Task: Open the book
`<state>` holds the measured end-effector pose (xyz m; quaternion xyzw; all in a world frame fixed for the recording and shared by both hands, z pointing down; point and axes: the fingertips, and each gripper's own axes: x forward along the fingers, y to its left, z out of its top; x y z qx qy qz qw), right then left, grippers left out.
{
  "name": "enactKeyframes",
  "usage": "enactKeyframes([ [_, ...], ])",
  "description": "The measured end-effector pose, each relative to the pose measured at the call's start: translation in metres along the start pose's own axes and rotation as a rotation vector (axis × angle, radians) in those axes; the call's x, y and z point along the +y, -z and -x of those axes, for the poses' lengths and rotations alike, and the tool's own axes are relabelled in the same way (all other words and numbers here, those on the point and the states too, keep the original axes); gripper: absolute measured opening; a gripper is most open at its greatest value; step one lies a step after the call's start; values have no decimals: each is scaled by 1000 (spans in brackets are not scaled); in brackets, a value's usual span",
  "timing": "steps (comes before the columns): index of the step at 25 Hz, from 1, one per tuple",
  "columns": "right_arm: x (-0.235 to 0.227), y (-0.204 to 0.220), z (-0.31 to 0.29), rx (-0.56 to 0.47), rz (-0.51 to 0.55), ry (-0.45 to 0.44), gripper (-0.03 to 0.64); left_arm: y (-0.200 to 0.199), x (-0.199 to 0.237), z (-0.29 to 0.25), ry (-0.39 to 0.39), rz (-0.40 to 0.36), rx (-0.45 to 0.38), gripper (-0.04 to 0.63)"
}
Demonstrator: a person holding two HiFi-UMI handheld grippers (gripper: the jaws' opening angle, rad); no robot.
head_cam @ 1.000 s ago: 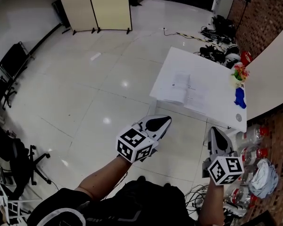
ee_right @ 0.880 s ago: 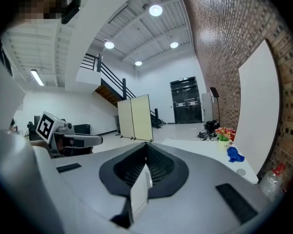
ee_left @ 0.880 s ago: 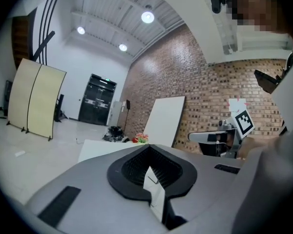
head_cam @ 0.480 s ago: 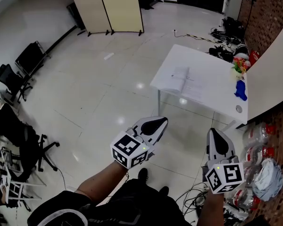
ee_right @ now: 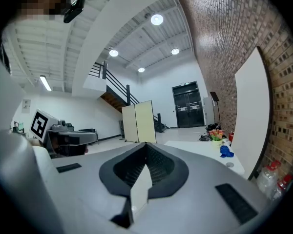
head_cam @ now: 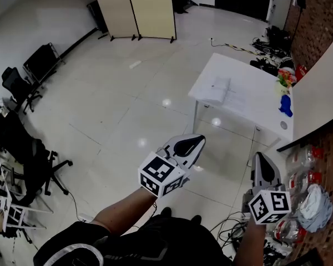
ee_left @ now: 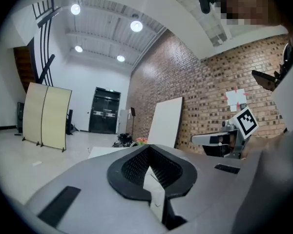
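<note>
A white book point(head_cam: 215, 89) lies shut on the left part of a white table point(head_cam: 250, 107), far ahead at the upper right of the head view. Both grippers hang over the tiled floor, well short of the table. My left gripper point(head_cam: 197, 140) is shut with nothing in it and points toward the table; its jaws point(ee_left: 147, 147) meet in the left gripper view. My right gripper point(head_cam: 260, 156) is also shut and empty, its jaws point(ee_right: 146, 145) closed together. The table point(ee_right: 200, 147) shows beyond them in the right gripper view.
On the table's right end stand a blue object point(head_cam: 286, 105) and flowers point(head_cam: 284, 79). A white board point(head_cam: 322, 93) leans on the brick wall. Water bottles point(head_cam: 299, 173) and cables lie on the floor at right. A folding screen point(head_cam: 136, 10) stands at the back, chairs point(head_cam: 22, 76) at left.
Both grippers have been carried across the floor with the person, staying shut and empty. In the head view the table and the screen have shifted right.
</note>
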<state>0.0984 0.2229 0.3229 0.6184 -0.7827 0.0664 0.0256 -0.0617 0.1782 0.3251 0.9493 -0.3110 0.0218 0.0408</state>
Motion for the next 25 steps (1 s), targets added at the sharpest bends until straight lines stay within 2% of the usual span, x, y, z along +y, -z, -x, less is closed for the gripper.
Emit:
enactKeyframes([
  [5,36,-3,3,1,11,0,-3,-6,11,31,14,-2,-28,-3],
  [11,38,-2,5,-1,8,15,-3,-10,3,31,35,0,-30,-3],
  [16,36,-2,10,-4,15,23,-3,-18,-15,24,66,-65,-39,-3],
  [18,36,-5,11,-6,21,27,-3,-18,-13,26,50,-69,-35,-3],
  [22,37,-13,11,-15,33,28,-3,-23,-8,32,14,-125,-47,-3],
  [25,37,-13,11,-18,35,25,-3,-25,-6,35,8,-92,-59,-2],
])
